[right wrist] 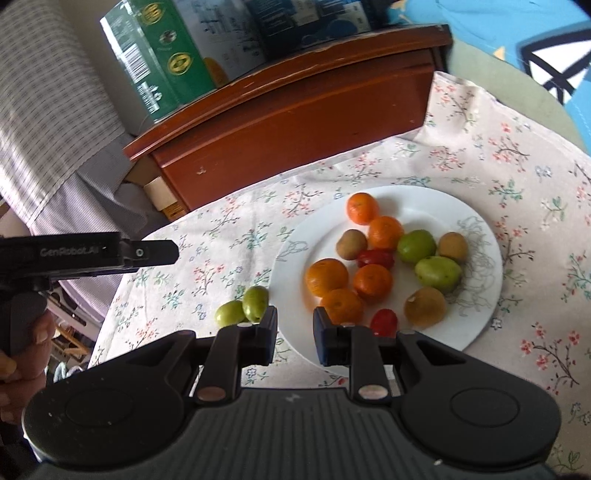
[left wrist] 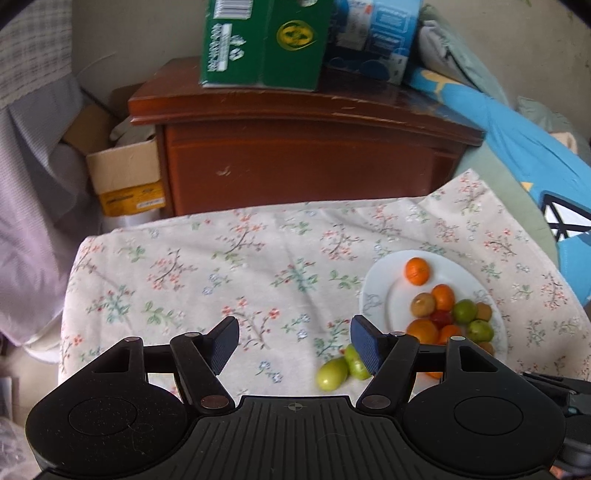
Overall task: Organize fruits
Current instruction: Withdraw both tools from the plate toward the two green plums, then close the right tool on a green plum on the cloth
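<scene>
A white plate (right wrist: pixel 476 218) on the floral cloth holds several fruits: oranges (right wrist: pixel 325 277), green fruits (right wrist: pixel 416 245), brown kiwis (right wrist: pixel 424 306) and small red fruits (right wrist: pixel 375 257). Two green fruits (right wrist: pixel 243 306) lie on the cloth just left of the plate; they also show in the left wrist view (left wrist: pixel 332 373). My left gripper (left wrist: pixel 293 341) is open and empty above the cloth, its right finger over the two green fruits. My right gripper (right wrist: pixel 294 338) is open and empty over the plate's near left rim. The plate also shows in the left wrist view (left wrist: pixel 384 280).
A brown wooden cabinet (left wrist: pixel 303 162) stands behind the table, with a green carton (left wrist: pixel 266 44) and blue packs (left wrist: pixel 376 33) on top. A cardboard box (left wrist: pixel 125 177) sits at its left. Blue bedding (left wrist: pixel 524 147) lies at the right. The left gripper body (right wrist: pixel 85 254) shows in the right wrist view.
</scene>
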`<action>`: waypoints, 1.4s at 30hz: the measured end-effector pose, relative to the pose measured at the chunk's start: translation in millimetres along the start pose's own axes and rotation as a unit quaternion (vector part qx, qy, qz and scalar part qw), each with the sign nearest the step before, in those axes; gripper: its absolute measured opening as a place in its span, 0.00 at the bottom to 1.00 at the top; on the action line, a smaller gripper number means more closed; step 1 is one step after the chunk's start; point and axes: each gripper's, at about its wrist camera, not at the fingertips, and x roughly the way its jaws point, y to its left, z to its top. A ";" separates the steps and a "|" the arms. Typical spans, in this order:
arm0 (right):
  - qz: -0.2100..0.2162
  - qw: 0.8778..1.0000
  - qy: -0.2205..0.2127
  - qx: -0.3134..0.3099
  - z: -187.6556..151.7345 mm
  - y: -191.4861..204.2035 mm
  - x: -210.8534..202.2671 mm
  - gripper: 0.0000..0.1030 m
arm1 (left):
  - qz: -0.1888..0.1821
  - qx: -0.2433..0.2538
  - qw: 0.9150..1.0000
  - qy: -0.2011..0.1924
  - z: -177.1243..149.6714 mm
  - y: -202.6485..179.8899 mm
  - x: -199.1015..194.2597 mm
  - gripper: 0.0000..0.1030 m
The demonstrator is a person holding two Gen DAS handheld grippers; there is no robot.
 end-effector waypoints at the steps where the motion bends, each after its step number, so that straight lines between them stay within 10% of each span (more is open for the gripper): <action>1: 0.002 1.000 0.001 -0.008 -1.2 2.8 1.6 0.23 | 0.003 -0.007 1.000 0.003 -0.3 3.6 0.7 0.65; 42: 0.022 0.986 0.003 -0.168 4.8 42.4 67.9 0.23 | 0.028 -0.042 0.999 0.013 0.4 22.3 2.9 0.69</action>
